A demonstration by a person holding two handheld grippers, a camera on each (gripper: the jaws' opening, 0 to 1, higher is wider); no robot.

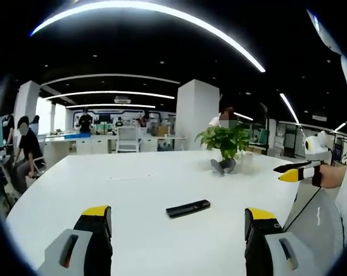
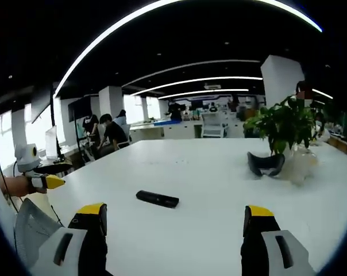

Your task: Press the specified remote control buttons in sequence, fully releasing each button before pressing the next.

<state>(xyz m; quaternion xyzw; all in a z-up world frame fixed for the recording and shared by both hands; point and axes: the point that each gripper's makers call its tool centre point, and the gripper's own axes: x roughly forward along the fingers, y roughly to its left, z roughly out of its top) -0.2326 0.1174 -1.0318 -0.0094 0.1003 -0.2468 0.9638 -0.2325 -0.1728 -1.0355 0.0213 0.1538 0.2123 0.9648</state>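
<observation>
A black remote control (image 1: 188,208) lies flat on the white table (image 1: 139,184), ahead of my left gripper (image 1: 179,221), whose yellow-tipped jaws stand wide apart with nothing between them. My right gripper (image 1: 294,171) reaches in from the right edge of the left gripper view, off to the right of the remote. In the right gripper view the remote (image 2: 157,199) lies ahead and left of centre on the table (image 2: 219,172). My right gripper (image 2: 173,221) is open and empty. The left gripper (image 2: 47,179) shows at the left edge, held by a hand.
A potted green plant (image 1: 228,141) stands at the table's far right, with a dark curved object (image 1: 223,166) at its base. The plant (image 2: 285,123) and dark object (image 2: 264,164) sit beside a clear wrapped bundle (image 2: 300,164). People sit at desks beyond the table.
</observation>
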